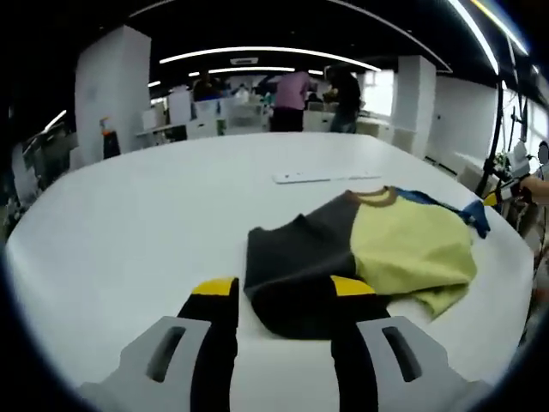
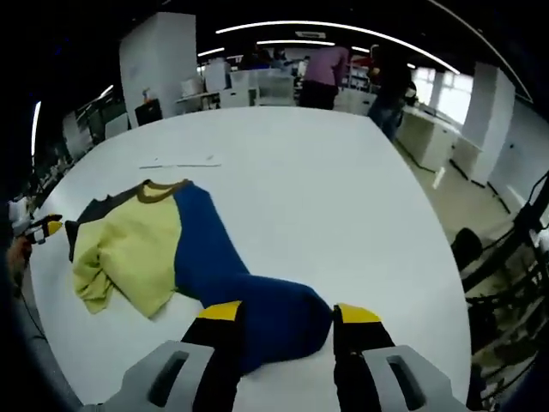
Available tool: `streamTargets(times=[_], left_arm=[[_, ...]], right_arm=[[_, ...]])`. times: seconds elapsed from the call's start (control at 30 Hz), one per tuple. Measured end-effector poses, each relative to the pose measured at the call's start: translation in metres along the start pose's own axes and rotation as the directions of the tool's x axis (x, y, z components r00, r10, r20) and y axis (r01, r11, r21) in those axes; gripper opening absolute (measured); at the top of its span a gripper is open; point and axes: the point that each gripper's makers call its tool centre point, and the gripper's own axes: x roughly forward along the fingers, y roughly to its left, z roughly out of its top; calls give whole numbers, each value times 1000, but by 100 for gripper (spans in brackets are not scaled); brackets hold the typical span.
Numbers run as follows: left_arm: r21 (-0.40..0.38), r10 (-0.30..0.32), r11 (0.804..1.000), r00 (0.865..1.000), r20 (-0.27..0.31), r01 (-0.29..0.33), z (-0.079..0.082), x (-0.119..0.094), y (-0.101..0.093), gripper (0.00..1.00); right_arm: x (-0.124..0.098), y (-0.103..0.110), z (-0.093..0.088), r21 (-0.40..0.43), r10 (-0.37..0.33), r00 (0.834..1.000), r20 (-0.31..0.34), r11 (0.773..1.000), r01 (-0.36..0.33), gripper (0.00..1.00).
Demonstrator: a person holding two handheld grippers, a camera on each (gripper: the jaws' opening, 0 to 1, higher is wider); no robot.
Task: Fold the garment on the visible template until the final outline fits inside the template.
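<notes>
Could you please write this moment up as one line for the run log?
stage: pre-grasp | left gripper: open, at dark side of garment | right gripper: open, around blue sleeve | garment: crumpled on white table

Ahead of the left tongs (image 1: 283, 296) lies a garment (image 1: 360, 257) of soft matt cloth, creased and rumpled, in dark grey, pale yellow and blue panels. Its collar (image 1: 376, 196) looks ribbed. Between the right tongs (image 2: 281, 313) the blue sleeve (image 2: 266, 313) looks like the same dull knit. Under it, the white desk (image 1: 154, 223) is smooth with a faint sheen. The tongs look like matt black plastic with yellow tips and grey moulded bodies.
</notes>
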Motion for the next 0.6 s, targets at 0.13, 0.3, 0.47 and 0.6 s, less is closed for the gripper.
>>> streamTargets(times=[0.13,0.3,0.47,0.6], left_arm=[[24,-43,999,999,14,43,2,-6,-15,48],[51,-103,993,995,15,103,1,-12,-36,56],[82,-152,985,988,13,151,-2,-16,-58,61],[80,-185,980,983,15,183,-4,-19,-74,63]], right_arm=[[-5,23,-2,-23,63,998,5,998,-63,52],[-9,56,-3,-50,166,986,13,985,-165,61],[-14,82,-3,-78,239,971,31,969,-236,66],[-14,101,-4,-124,284,958,38,953,-278,68]])
